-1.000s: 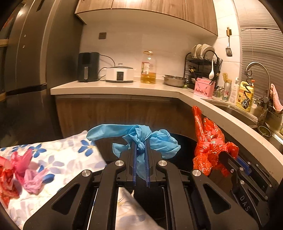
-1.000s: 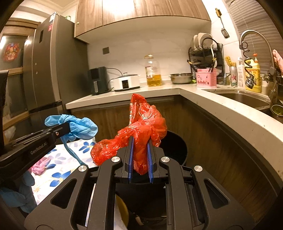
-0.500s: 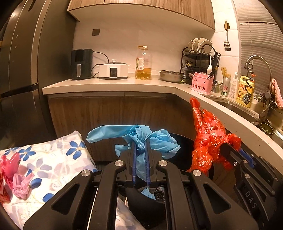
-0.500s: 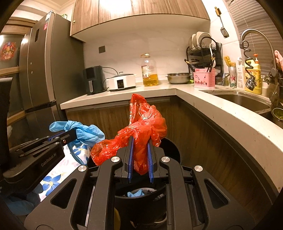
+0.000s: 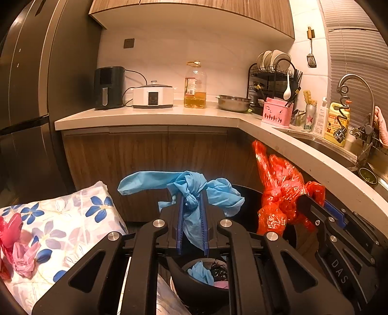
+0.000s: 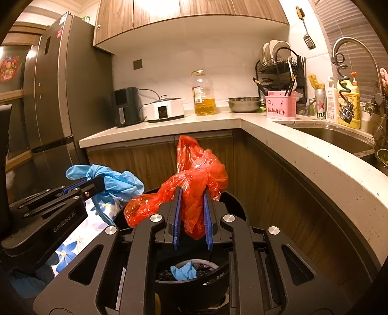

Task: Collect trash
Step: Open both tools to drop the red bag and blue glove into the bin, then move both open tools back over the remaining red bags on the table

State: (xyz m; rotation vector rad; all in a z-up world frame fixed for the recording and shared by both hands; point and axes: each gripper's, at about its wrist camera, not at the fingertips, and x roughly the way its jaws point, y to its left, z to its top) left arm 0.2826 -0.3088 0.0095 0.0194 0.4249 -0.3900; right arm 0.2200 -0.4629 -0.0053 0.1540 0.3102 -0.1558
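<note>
On sink-side can (image 6: pixel 320 104): red star

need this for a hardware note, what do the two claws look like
Both claws are matte black linkage frames with silver round pivot bolts and blue finger pads. The left claw shows white "GenRobot.AI" lettering on its side; the right claw shows "DAS". No cables or sleeves visible.

My kitchen looks warm and amber in both views, lit mostly from under the wall cabinets (image 6: pixel 189 14), so the backsplash glows while the fridge (image 5: pixel 26 101) side falls dark. The worktop (image 5: pixel 145 116) edge bows with fisheye bending, corners go black, and everything reads fairly sharp, slightly soft toward the rims.
</note>
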